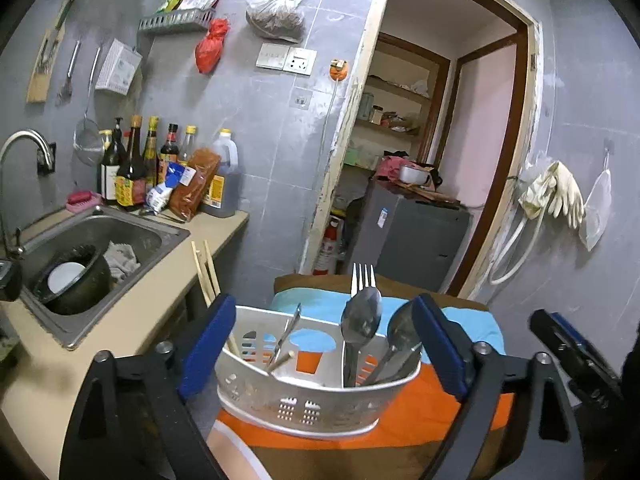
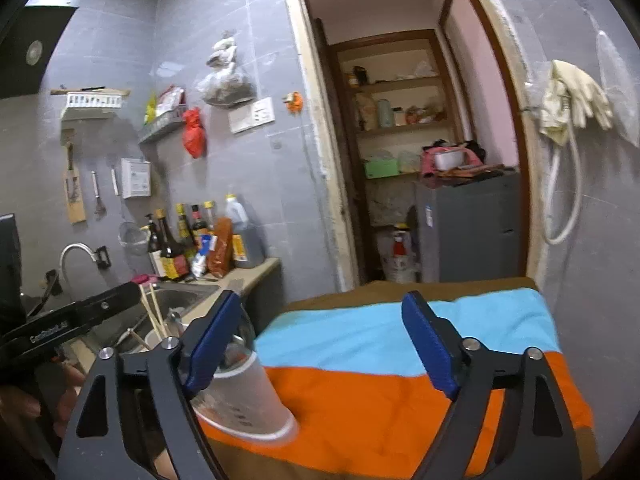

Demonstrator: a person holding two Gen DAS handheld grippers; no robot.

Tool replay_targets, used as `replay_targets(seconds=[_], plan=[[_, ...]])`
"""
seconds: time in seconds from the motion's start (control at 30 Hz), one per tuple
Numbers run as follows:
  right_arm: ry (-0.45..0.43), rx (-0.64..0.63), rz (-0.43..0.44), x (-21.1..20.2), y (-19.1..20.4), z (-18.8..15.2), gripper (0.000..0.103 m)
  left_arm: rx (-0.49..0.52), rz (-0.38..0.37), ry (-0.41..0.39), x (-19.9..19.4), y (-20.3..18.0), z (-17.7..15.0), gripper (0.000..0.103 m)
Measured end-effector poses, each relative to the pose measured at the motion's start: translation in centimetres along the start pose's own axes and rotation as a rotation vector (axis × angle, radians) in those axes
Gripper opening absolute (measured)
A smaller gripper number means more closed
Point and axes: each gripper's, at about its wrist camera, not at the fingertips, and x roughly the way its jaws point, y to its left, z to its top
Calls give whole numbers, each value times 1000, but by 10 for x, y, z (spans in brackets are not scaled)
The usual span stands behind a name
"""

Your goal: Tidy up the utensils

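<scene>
On the striped cloth [image 1: 400, 420], the caddy [image 1: 312, 396] is sitting between the left gripper's [image 1: 324, 344] blue pads, which are standing wide apart on either side of it; whether they are touching its walls I cannot tell. A fork [image 1: 363, 278], two spoons [image 1: 360, 324] and what looks like a knife [image 1: 290, 328] are standing inside it, with chopsticks [image 1: 208, 276] leaning out at its left end, toward the counter [image 1: 132, 320] and sink [image 1: 100, 236].

The likely trouble: the caddy is light, tall-loaded plastic, so a squeeze high on the flexible walls, or a quick lift, could be tipping it and spilling the cutlery. The chopsticks, already slanting outward, seem the first to slide out. The cloth may also be dragging along if the caddy is pushed rather than raised.

The left gripper is pointing forward and slightly down, framing the caddy squarely. The right gripper [image 2: 324, 344] is hovering level over bare cloth, its tongs spread and holding nothing, with the caddy just beside its left pad [image 2: 212, 344].
</scene>
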Motion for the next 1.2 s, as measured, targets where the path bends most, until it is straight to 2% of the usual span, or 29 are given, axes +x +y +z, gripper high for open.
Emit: replay_targets(seconds=[0.13,0.37,0.5,0.8,1.2], plan=[[2,18,-57,-26,-12,0,103,49,54,-18,-13,-16,-8,94],[8,-19,-137,-68,-27,-2,103,69,112,-37,-40,-43,-26,95],[13,-38,-154,-92,-35,-4,103,89,145,-68,-65,-60,-36,95],[22,-80,-152,-145,-46,-14,103,88,203,-98,-111,-89,-62,95],[24,-136,-129,-190,-43,-23,103,119,215,-90,-147,-116,-90,95]])
